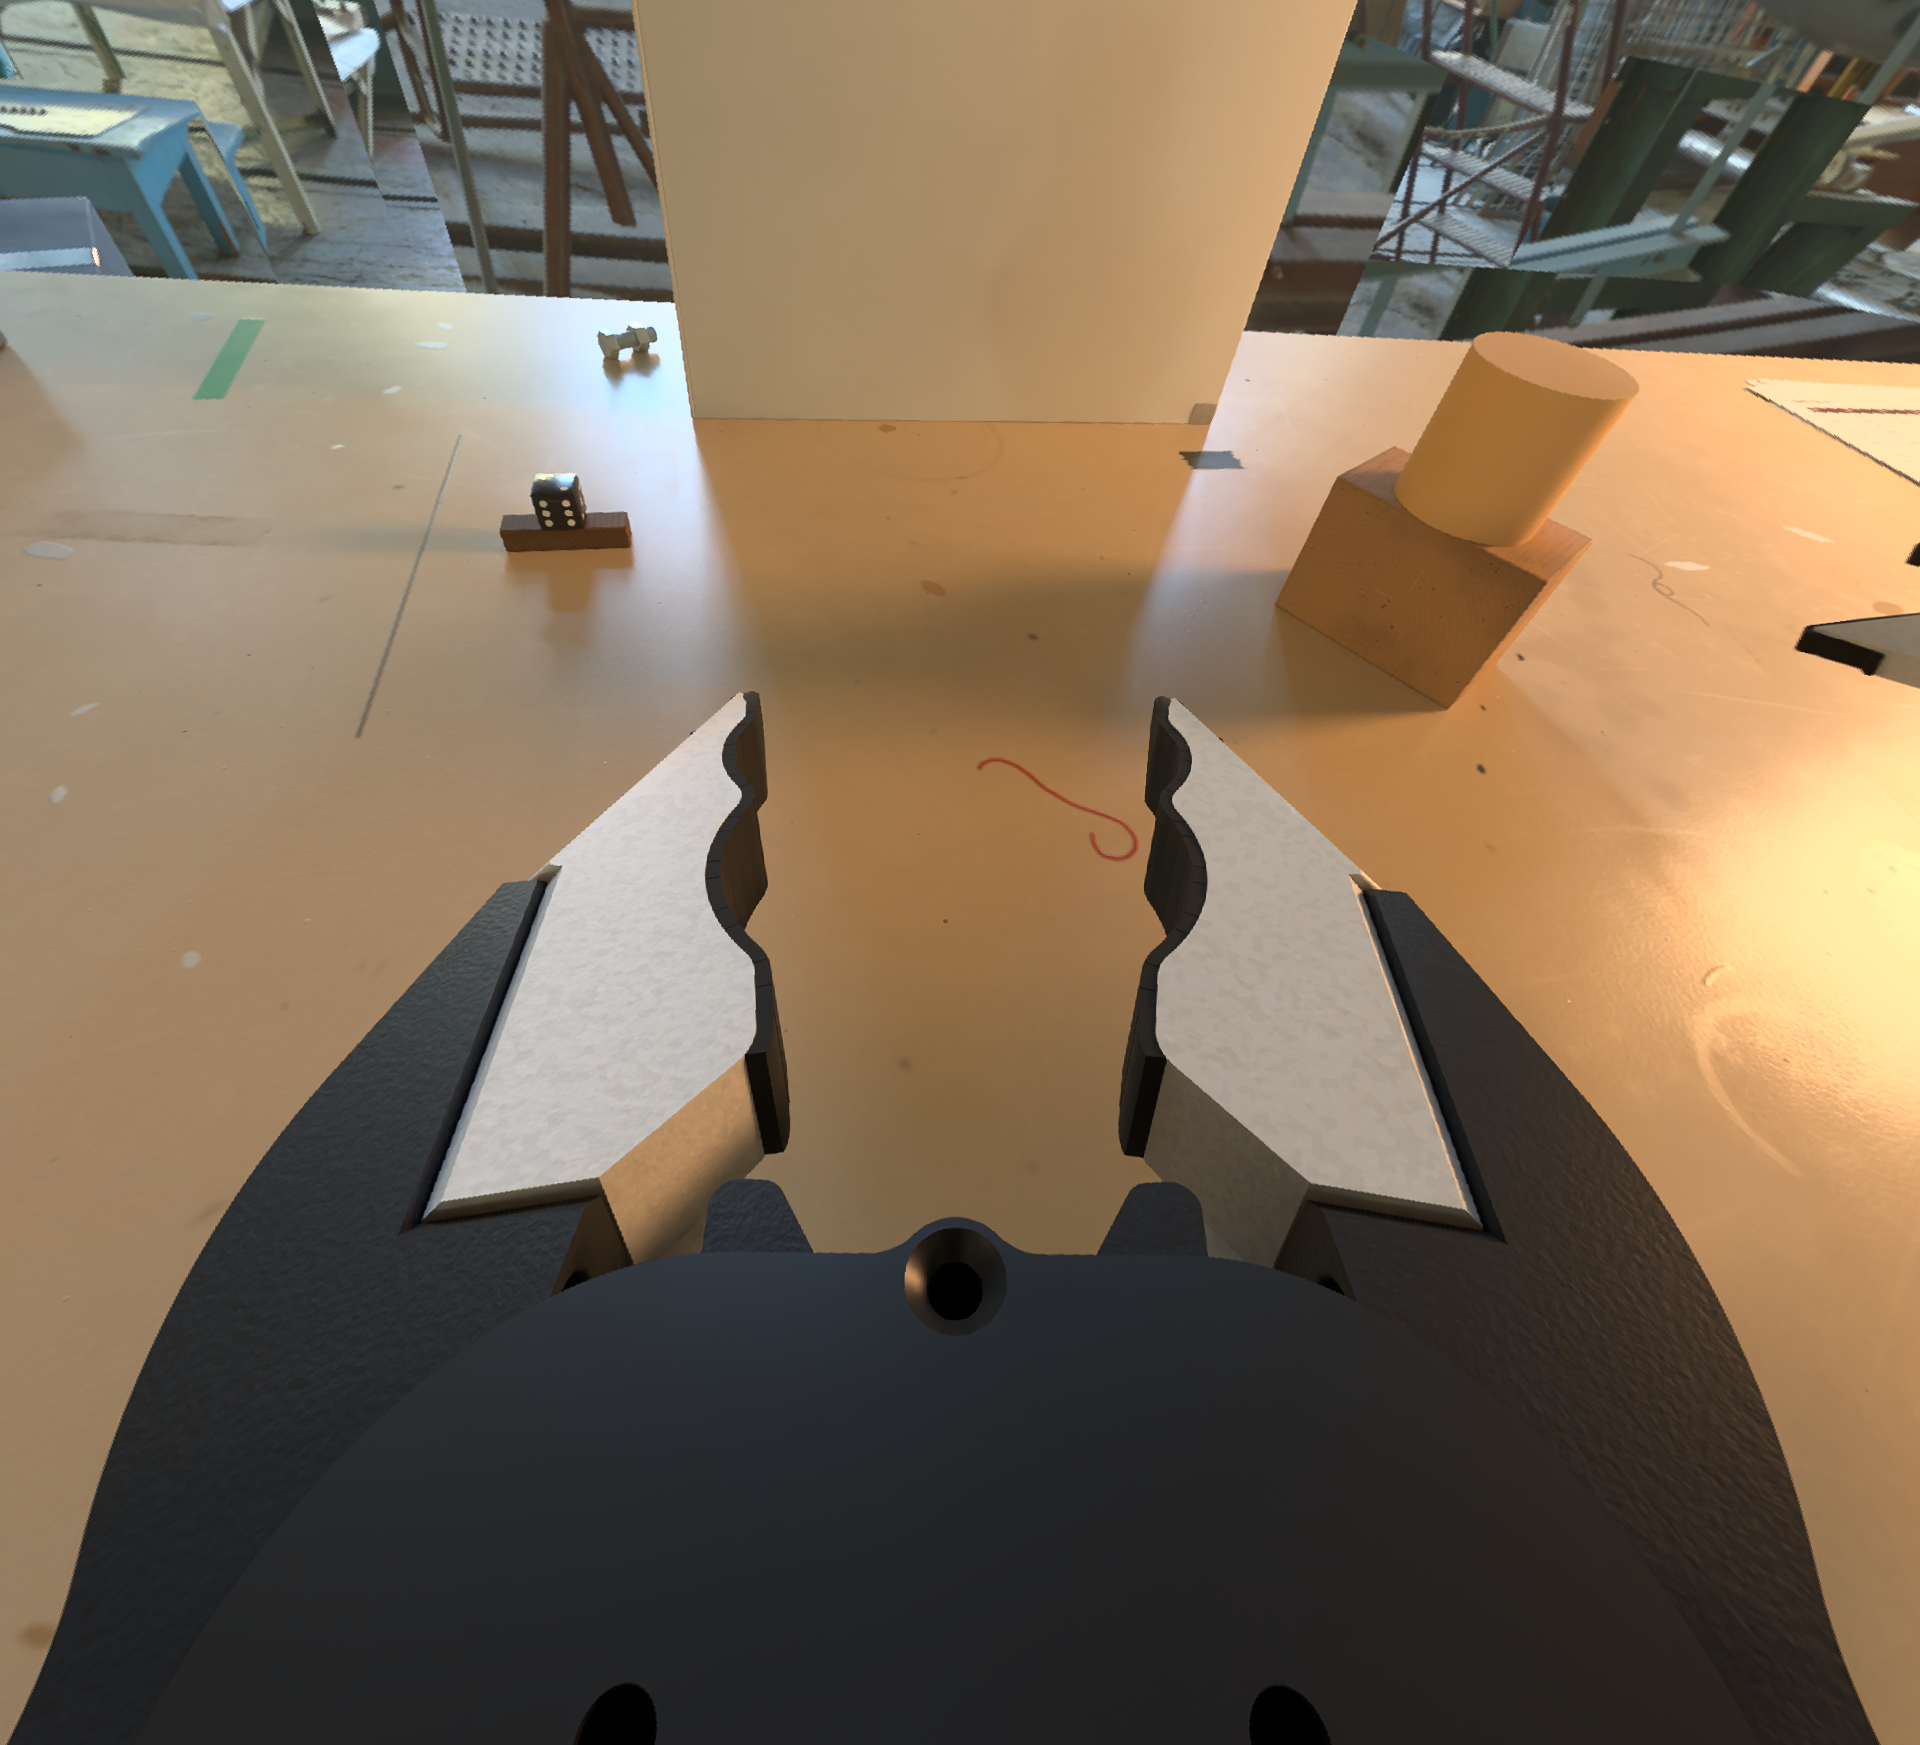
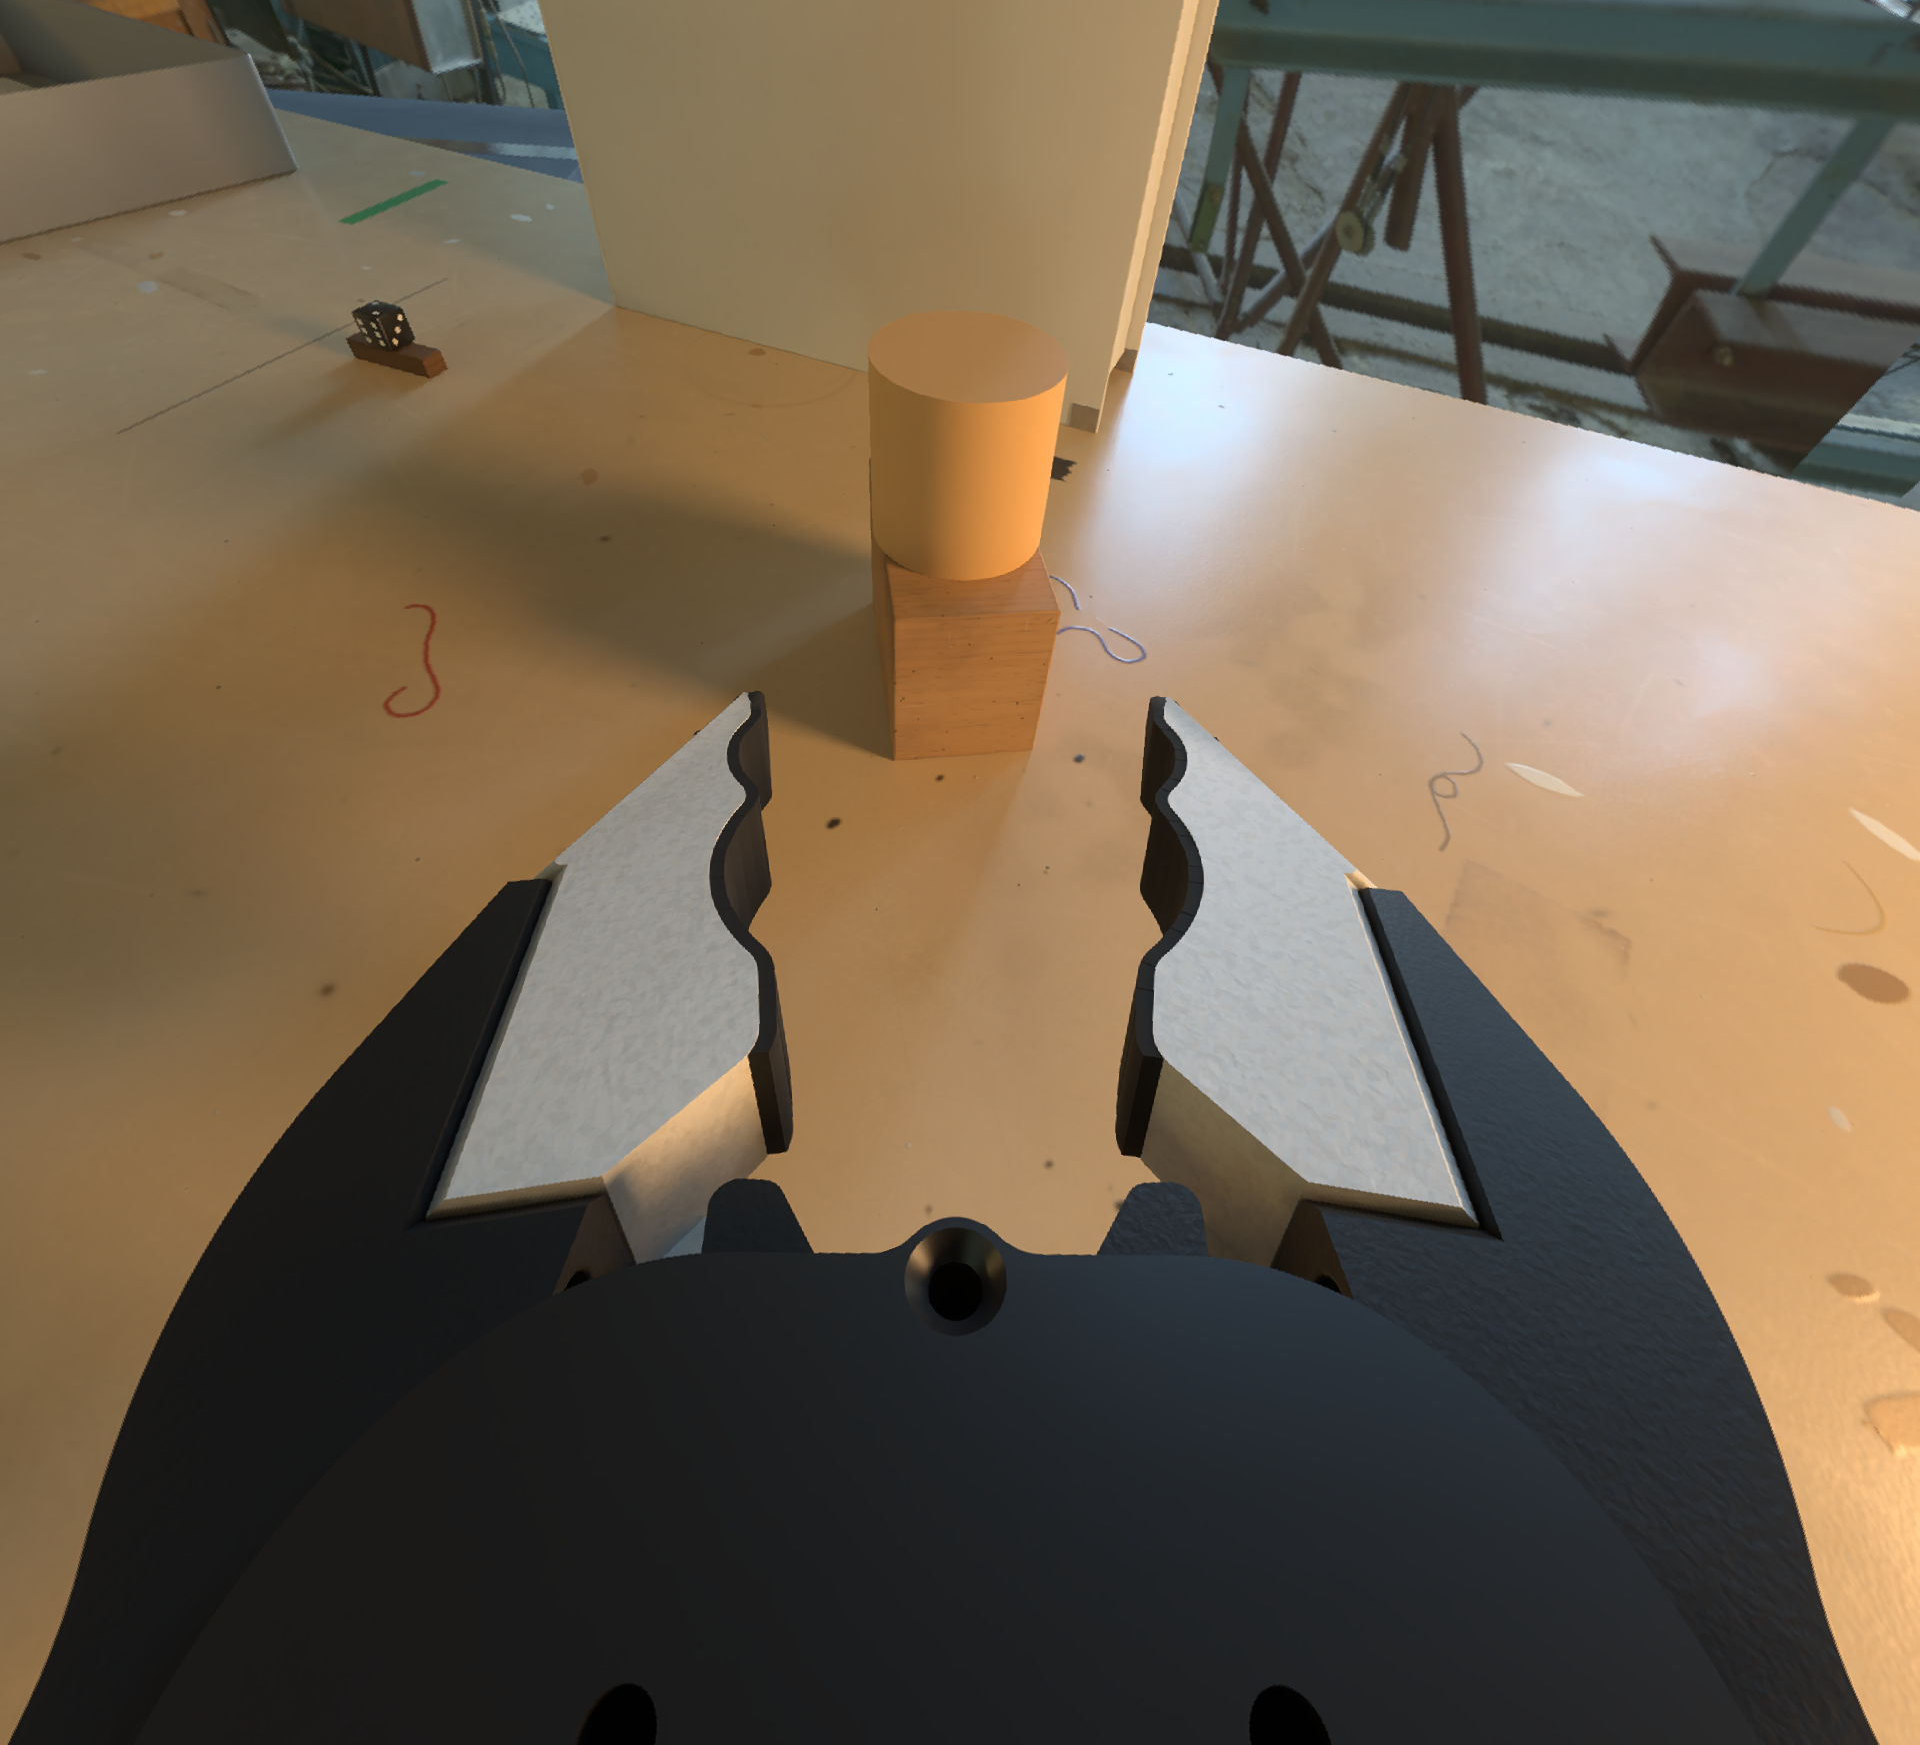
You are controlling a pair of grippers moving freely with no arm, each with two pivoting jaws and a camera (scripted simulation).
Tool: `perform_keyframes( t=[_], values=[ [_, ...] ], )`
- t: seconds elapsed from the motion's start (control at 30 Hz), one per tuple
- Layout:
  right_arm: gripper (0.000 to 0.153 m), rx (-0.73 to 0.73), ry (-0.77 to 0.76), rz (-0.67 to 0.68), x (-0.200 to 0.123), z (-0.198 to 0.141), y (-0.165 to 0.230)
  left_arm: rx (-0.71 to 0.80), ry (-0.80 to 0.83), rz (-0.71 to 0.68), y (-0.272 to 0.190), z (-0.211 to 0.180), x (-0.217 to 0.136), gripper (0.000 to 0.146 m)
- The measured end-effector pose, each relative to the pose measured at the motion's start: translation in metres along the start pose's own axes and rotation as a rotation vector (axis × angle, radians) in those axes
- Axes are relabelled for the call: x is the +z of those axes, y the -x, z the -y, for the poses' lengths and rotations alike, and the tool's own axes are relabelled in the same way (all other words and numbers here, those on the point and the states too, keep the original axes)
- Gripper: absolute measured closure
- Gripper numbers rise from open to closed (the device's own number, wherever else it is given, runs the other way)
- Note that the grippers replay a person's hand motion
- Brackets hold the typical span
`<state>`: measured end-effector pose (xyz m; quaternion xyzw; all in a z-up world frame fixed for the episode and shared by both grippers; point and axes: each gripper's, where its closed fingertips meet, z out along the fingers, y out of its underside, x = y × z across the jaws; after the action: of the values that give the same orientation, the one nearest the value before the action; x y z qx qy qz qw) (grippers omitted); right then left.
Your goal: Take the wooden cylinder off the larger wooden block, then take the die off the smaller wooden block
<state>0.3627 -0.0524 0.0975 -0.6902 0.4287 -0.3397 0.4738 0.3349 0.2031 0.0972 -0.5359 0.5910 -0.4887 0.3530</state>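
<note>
Wooden cylinder (image 2: 966, 448) sits upright on the larger wooden block (image 2: 966, 667), dead ahead of the right gripper (image 2: 956, 708), jaws apart and empty; left gripper (image 1: 956, 708) spread too; die (image 1: 558, 500) waits on the smaller wooden block (image 1: 566, 534); first step pending, I'd say: advance, rise, clamp the cylinder.

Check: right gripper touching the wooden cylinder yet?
Apart. Right wrist view shows bare table between the open right gripper and the wooden cylinder, which stands beyond its fingertips.

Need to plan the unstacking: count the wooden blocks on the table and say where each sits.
2. The larger wooden block stands just ahead of the right claw, under the wooden cylinder. The smaller wooden block lies far left, under the die. None seems hidden.
</note>
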Motion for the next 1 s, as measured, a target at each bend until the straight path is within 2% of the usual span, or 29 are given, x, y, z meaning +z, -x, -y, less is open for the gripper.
perform_keyframes(
  t=[0.23,0.37,0.5,0.73,0.8,0.9,1.0],
  values=[
    [0.083,-0.029,-0.004,0.015,0.013,0.003,-0.001,0.028,-0.013,-0.028,0.003,0.021,-0.008,0.073],
    [0.084,-0.039,0.010,0.035,0.028,0.002,-0.005,0.154,0.028,-0.031,0.022,0.045,-0.010,0.074],
    [0.084,-0.034,0.011,0.067,0.042,0.007,-0.013,0.255,0.141,-0.092,0.054,0.076,-0.001,0.076],
    [0.086,-0.029,0.016,0.120,0.064,0.018,-0.018,0.576,0.402,-0.042,0.141,0.121,0.061,0.075],
    [0.087,-0.032,0.032,0.128,0.073,0.019,-0.019,0.623,0.443,-0.038,0.157,0.127,0.080,0.076],
    [0.087,-0.045,0.065,0.134,0.084,0.018,-0.018,0.677,0.504,-0.060,0.175,0.124,0.105,0.077],
    [0.087,-0.073,0.098,0.139,0.094,0.017,-0.015,0.692,0.596,-0.141,0.186,0.107,0.129,0.079]
  ],
)
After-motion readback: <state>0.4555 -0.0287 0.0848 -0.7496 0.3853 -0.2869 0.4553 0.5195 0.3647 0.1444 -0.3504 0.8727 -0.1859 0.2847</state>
